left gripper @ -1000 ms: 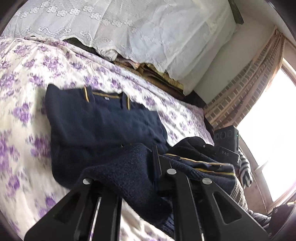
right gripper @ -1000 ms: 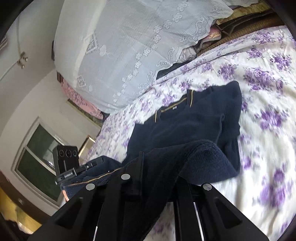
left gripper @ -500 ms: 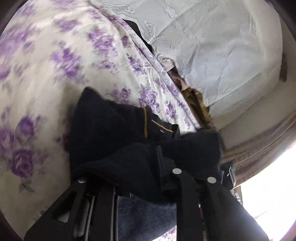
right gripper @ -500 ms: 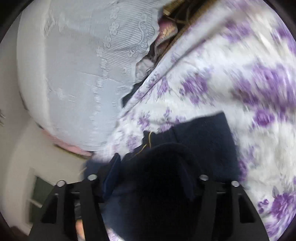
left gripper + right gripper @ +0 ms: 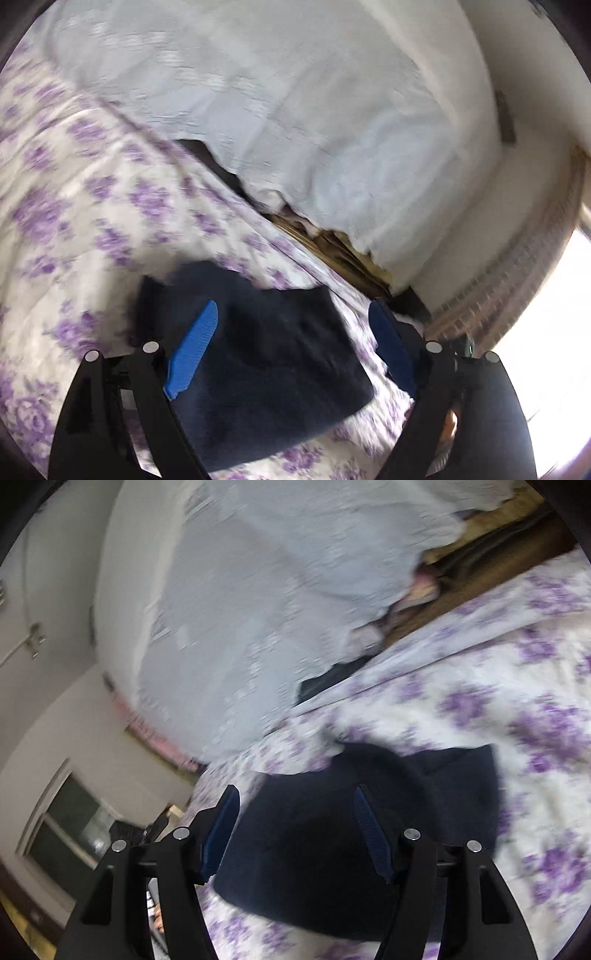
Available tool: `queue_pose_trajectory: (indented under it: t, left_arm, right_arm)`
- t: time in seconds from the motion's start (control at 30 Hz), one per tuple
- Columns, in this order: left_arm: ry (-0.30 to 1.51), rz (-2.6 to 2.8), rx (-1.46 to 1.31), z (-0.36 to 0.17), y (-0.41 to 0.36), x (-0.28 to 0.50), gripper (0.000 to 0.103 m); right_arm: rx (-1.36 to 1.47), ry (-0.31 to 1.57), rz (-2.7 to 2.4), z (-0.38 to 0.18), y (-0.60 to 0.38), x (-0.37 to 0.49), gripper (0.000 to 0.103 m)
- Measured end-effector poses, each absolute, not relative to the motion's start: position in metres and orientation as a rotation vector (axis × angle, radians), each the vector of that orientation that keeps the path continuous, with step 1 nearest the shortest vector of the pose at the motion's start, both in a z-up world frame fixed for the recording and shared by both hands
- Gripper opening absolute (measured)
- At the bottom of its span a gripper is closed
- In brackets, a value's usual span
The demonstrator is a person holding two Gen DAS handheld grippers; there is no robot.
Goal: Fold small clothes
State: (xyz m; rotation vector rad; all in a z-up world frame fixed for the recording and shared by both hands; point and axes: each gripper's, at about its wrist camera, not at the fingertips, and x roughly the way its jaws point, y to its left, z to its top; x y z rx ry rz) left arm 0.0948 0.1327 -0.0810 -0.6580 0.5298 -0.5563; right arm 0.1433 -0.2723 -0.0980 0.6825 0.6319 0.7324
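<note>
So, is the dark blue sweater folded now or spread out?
Folded: the sweater lies as a compact block on the bed sheet, no collar or sleeves showing.

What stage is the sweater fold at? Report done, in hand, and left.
Done: the navy sweater lies doubled over on the floral bedspread. In hand: nothing; left gripper and right gripper both open above it. Left: perhaps tidying; blur hides edges.

Garment [image 5: 266, 354] is showing solid dark navy, no visible trim; bedsheet [image 5: 92, 206] is reading cream with purple floral print; lace cover [image 5: 295, 110] is looking pale white-blue; left gripper [image 5: 295, 347] and right gripper [image 5: 295, 830] are showing black frames, blue ribbed pads [image 5: 192, 350]; curtain [image 5: 517, 280] is looking tan-striped.
</note>
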Motion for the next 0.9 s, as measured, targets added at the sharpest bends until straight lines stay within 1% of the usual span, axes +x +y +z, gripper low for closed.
queue_pose_trajectory:
  t: [0.07, 0.17, 0.2, 0.3, 0.37, 0.4, 0.43, 0.5, 0.57, 0.6, 0.63, 0.67, 0.7, 0.77, 0.83, 0.9]
  left_arm:
    - [0.58, -0.577, -0.616, -0.083, 0.113, 0.104, 0.09]
    - [0.678, -0.479, -0.536, -0.092, 0.085, 0.135, 0.09]
    - [0.685, -0.466, -0.535, -0.095, 0.083, 0.14, 0.09]
    - [0.75, -0.397, -0.598, -0.121, 0.089, 0.17, 0.09]
    - [0.795, -0.33, -0.617, -0.14, 0.101, 0.179, 0.089]
    - [0.794, -0.367, -0.667, -0.152, 0.11, 0.181, 0.089]
    - [0.775, -0.39, -0.686, -0.154, 0.115, 0.18, 0.089]
    - [0.781, -0.395, -0.725, -0.153, 0.122, 0.177, 0.088]
    - [0.767, -0.355, -0.734, -0.149, 0.126, 0.17, 0.088]
    - [0.759, -0.335, -0.729, -0.146, 0.127, 0.164, 0.088]
    - [0.753, -0.313, -0.72, -0.142, 0.126, 0.159, 0.088]
    - [0.739, -0.297, -0.709, -0.135, 0.126, 0.151, 0.089]
    - [0.724, -0.308, -0.705, -0.13, 0.126, 0.145, 0.089]
    - [0.683, -0.403, -0.704, -0.115, 0.118, 0.131, 0.09]
    - [0.69, -0.479, -0.653, -0.106, 0.099, 0.118, 0.093]
    - [0.722, -0.496, -0.579, -0.106, 0.078, 0.109, 0.095]
  right_arm:
    - [0.695, 0.663, 0.755, -0.101, -0.259, 0.149, 0.066]
    - [0.725, 0.73, 0.766, -0.11, -0.23, 0.178, 0.067]
    - [0.73, 0.748, 0.772, -0.114, -0.221, 0.187, 0.068]
    - [0.784, 0.789, 0.758, -0.132, -0.202, 0.215, 0.074]
    - [0.82, 0.806, 0.681, -0.153, -0.208, 0.226, 0.074]
    - [0.865, 0.786, 0.682, -0.164, -0.218, 0.228, 0.062]
    - [0.899, 0.769, 0.694, -0.169, -0.227, 0.227, 0.053]
    - [0.955, 0.762, 0.682, -0.169, -0.246, 0.225, 0.052]
    - [0.883, 0.69, 0.553, -0.159, -0.267, 0.213, 0.052]
    - [0.851, 0.668, 0.483, -0.156, -0.275, 0.207, 0.054]
    - [0.826, 0.661, 0.405, -0.153, -0.283, 0.199, 0.064]
    - [0.822, 0.652, 0.366, -0.151, -0.289, 0.192, 0.064]
    - [0.826, 0.648, 0.399, -0.145, -0.291, 0.183, 0.066]
    - [0.819, 0.633, 0.531, -0.132, -0.282, 0.164, 0.067]
    - [0.782, 0.627, 0.634, -0.121, -0.263, 0.148, 0.073]
    - [0.753, 0.668, 0.734, -0.12, -0.241, 0.134, 0.076]
